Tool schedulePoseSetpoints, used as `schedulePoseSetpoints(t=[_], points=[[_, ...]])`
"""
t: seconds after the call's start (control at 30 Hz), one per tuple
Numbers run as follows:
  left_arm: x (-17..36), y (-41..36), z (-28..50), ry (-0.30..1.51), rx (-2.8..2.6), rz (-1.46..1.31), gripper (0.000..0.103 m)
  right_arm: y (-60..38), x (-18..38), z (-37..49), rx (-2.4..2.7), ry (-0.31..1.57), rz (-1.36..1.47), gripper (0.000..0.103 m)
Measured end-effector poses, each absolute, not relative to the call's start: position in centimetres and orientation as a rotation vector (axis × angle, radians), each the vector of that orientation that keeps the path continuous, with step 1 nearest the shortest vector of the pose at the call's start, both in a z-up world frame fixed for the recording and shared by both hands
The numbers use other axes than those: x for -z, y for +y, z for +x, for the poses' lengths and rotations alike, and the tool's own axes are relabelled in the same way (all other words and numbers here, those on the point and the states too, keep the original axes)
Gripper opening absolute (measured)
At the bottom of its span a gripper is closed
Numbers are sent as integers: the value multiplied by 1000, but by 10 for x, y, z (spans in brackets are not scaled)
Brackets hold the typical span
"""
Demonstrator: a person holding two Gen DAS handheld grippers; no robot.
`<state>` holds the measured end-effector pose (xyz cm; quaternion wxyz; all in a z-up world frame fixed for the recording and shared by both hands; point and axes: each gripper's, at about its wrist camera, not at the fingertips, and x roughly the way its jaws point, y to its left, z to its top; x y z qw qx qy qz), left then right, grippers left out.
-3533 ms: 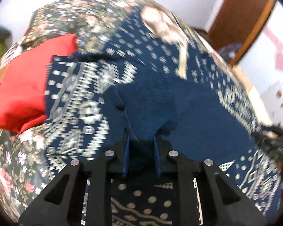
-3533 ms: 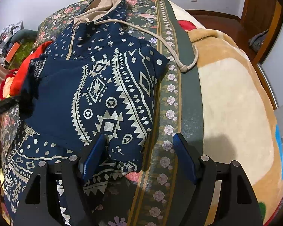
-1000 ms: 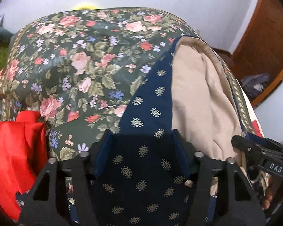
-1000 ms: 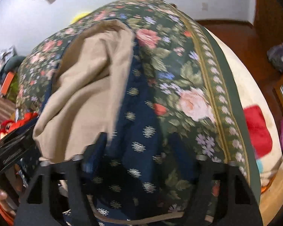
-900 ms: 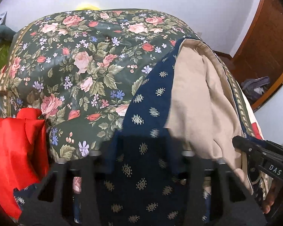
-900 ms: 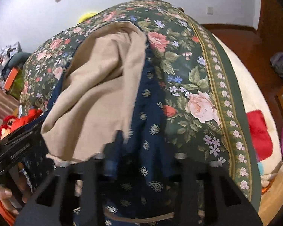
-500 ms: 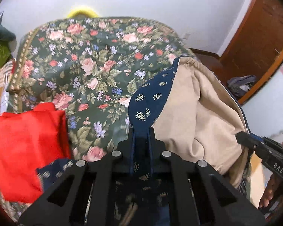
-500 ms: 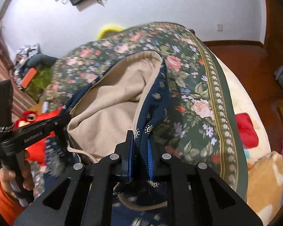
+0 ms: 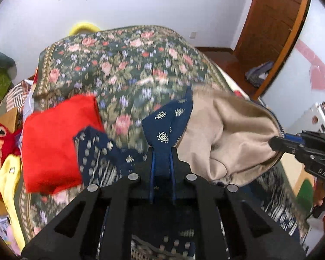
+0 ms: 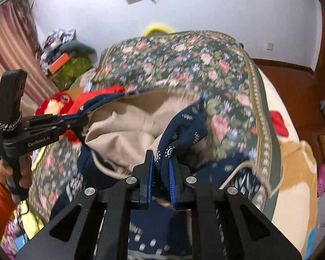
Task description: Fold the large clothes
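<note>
Both grippers are clamped tight on the navy patterned hoodie (image 9: 166, 127): the left gripper (image 9: 161, 162) pinches one edge of the hood, the right gripper (image 10: 161, 173) the other, so the beige lining (image 10: 127, 130) gapes between them. Past the fingers lies the floral bedspread (image 9: 123, 65); left of the left gripper sits a red cushion (image 9: 52, 143).

The left gripper (image 9: 161, 151) is clamped on the navy hood edge (image 9: 165, 125); the beige lining (image 9: 231, 134) spans to the right gripper (image 9: 273, 140), above the floral bedspread (image 9: 123, 65).
</note>
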<state>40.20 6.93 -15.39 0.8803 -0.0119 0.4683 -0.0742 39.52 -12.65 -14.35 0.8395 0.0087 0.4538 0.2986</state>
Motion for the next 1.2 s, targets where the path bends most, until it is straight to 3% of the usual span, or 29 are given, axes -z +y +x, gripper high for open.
schedulePoseSetpoints(t=[0.2,0.4,0.57,0.73,0.87,0.93,1.2], points=[[190,78,370,1057,154,-38,11,-133,174,370,-624,1044,11,12],[227,80,353,1148,97,23,12,-145,199,362,-556,1109,7,21],[238,84,343,1190,98,12,26,-153,199,357,-518,1131,-17,48],[205,83,342,1083,106,-5,54,-164,180,360,-530,1082,35,53],[178,78,358,1014,121,-12,59,-167,161,373,-526,1019,73,64],[170,73,371,993,117,-5,68,-165,156,380,-525,999,81,64],[177,56,433,994,147,-21,70,-151,166,419,-539,1009,134,64]])
